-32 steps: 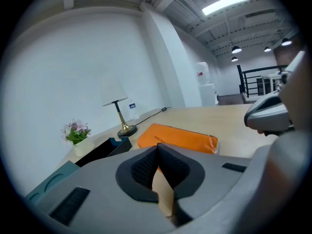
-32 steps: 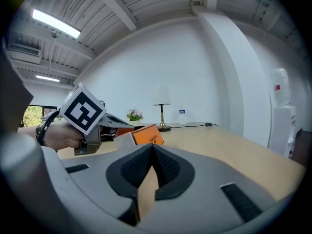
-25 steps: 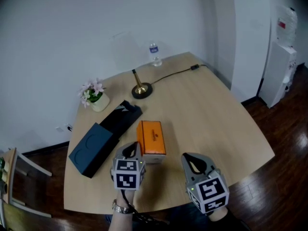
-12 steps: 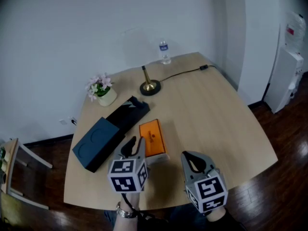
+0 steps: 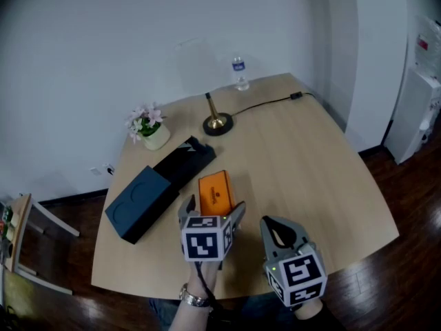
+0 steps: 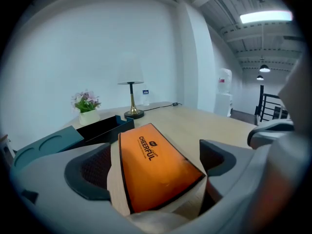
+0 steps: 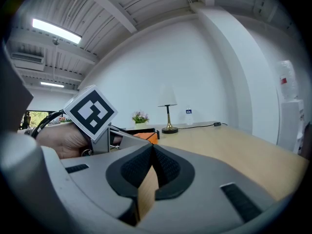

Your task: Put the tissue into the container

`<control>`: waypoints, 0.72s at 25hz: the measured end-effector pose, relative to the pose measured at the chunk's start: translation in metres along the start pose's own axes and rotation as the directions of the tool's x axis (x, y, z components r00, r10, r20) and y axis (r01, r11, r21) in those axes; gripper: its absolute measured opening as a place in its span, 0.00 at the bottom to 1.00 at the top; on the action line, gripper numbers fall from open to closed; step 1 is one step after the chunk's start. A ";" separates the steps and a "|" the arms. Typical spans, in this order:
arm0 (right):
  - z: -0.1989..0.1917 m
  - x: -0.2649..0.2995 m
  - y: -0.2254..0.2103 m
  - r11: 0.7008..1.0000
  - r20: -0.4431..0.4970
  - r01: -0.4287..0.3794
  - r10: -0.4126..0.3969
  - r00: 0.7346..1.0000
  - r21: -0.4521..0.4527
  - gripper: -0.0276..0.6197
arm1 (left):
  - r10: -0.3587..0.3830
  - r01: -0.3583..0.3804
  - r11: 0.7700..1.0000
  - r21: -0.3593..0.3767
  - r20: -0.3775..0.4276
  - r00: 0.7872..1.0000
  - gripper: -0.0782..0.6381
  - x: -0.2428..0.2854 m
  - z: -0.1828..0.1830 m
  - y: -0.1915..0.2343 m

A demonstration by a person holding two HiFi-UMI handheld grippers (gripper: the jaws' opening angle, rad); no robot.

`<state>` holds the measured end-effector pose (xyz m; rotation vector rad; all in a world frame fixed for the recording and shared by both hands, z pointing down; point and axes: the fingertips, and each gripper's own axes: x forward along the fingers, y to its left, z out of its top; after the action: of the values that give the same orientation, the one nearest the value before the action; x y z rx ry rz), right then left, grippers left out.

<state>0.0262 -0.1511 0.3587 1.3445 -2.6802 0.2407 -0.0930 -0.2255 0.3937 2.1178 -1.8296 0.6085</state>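
Note:
An orange tissue box point(image 5: 215, 192) lies on the wooden table point(image 5: 310, 164). My left gripper point(image 5: 213, 207) is at its near end, jaws opening wide. In the left gripper view the tissue box point(image 6: 146, 150) fills the gap between the pads of the left gripper point(image 6: 156, 173), with bare table showing at its left side, so no pad presses on it. A dark open container point(image 5: 185, 163) lies just behind and left of it, its blue lid point(image 5: 138, 202) beside it. The right gripper point(image 5: 274, 229) hovers near the table's front edge, shut with nothing in it point(image 7: 150, 152).
A brass lamp point(image 5: 217, 121) with a black cable point(image 5: 265, 103), a potted flower point(image 5: 151, 133) and a water bottle point(image 5: 239, 72) stand at the back of the table. A chair point(image 5: 27, 240) is at the left, a white dispenser point(image 5: 420, 81) at the right wall.
My left gripper has moved right and forward to the orange box's near end, and its jaws went from shut to wide apart around it. The right gripper stayed put.

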 end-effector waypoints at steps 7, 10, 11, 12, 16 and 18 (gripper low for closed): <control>-0.007 -0.001 -0.012 1.000 -0.020 0.014 -0.013 1.000 0.023 0.06 | -0.046 0.047 0.999 0.024 -0.046 0.998 0.83 0.009 -0.012 -0.005; -0.010 0.002 -0.012 1.000 -0.028 0.013 -0.012 1.000 0.026 0.06 | -0.072 0.073 0.996 0.040 -0.040 0.997 0.78 0.008 -0.011 -0.002; -0.011 0.003 -0.012 1.000 -0.030 0.015 -0.014 0.999 0.027 0.06 | -0.082 0.083 0.996 0.043 -0.033 0.996 0.75 0.007 -0.011 -0.001; -0.011 0.004 -0.012 0.999 -0.032 0.017 -0.016 0.999 0.028 0.06 | -0.092 0.093 0.994 0.048 -0.025 0.995 0.73 0.006 -0.010 0.000; -0.013 0.006 -0.010 0.999 -0.040 0.020 -0.019 0.999 0.025 0.06 | -0.139 0.139 0.986 0.095 -0.007 0.990 0.68 0.001 -0.009 0.001; -0.013 0.008 -0.008 1.000 -0.043 0.020 -0.019 0.999 0.022 0.06 | -0.170 0.169 0.976 0.140 -0.002 0.985 0.67 -0.004 -0.006 0.002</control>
<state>0.0287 -0.1590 0.3740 1.3550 -2.6362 0.2954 -0.0966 -0.2198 0.3969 2.3417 -1.6320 0.7031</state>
